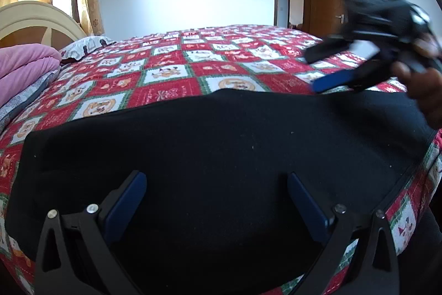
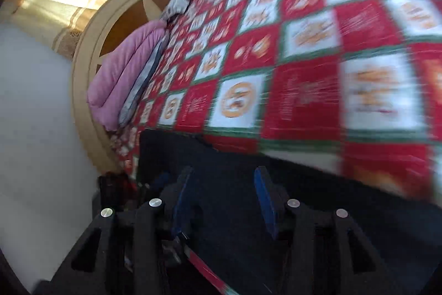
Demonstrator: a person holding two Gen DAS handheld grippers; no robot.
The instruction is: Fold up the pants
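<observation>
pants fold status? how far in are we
Done: the black fabric pants lie flat as one wide panel on the red patchwork bedspread, apparently already folded at least once. In hand: nothing. The left gripper hovers wide open over the cloth; the right gripper is open too, blurred, with nothing visibly between its fingers. Left: probably another fold to shorten the panel, though its layers can't be counted.
</observation>
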